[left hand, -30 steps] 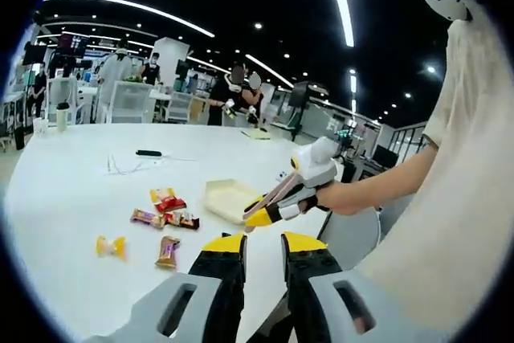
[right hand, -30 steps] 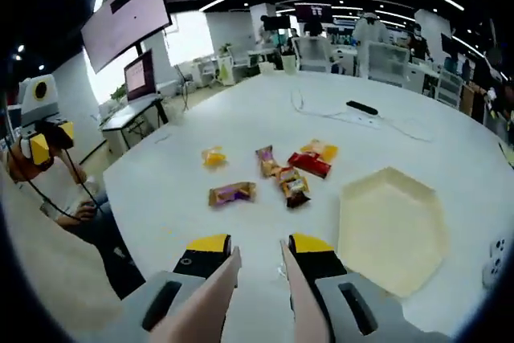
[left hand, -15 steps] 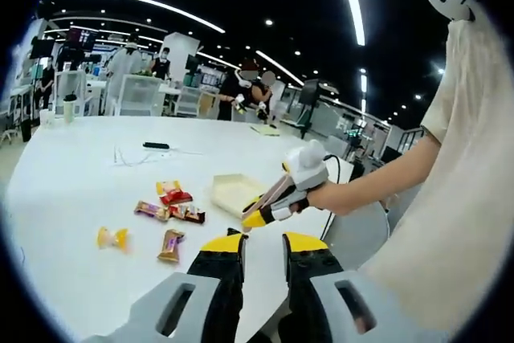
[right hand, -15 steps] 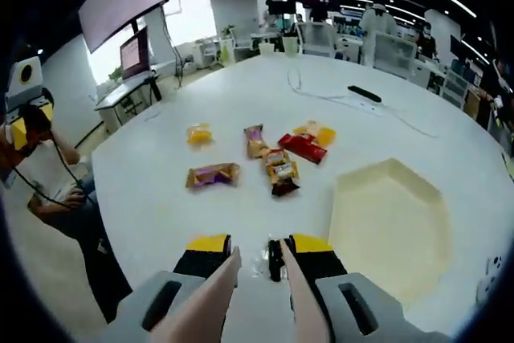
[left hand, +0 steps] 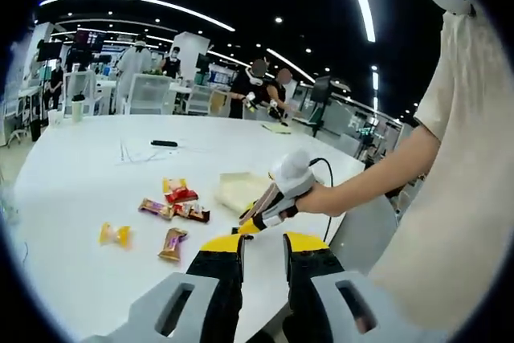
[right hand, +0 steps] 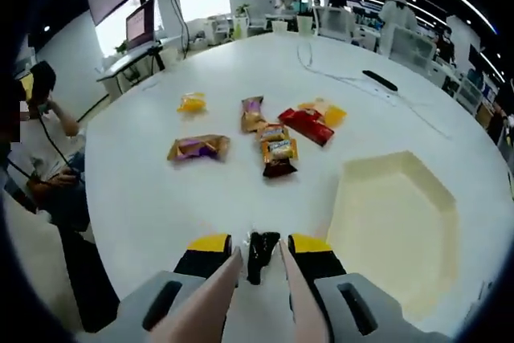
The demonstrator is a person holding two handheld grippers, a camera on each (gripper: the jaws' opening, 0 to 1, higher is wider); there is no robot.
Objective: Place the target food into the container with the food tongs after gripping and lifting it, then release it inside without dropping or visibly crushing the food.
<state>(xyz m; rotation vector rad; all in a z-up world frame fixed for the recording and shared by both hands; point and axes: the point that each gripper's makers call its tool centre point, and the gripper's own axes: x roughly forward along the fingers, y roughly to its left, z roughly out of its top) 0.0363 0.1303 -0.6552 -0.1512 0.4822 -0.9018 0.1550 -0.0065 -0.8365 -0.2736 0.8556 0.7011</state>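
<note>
The bench [right hand: 161,190] is smooth white with a soft sheen, catching faint glare towards 12 o'clock. The container [right hand: 393,222] looks like matt cream plastic or pulp — which one cannot be told. The snack packs [right hand: 277,150] are glossy foil-like wrappers, crinkled. The right gripper [right hand: 259,248] has matt grey plastic with yellow tips — smooth, unscuffed.

Our left gripper [left hand: 262,240]: yellow-tipped fingers [left hand: 222,244] apart, nothing between.
Our right gripper [left hand: 259,216]: above the table [left hand: 72,190], near the container [left hand: 239,189].
Snacks [left hand: 173,202]: scattered.
</note>
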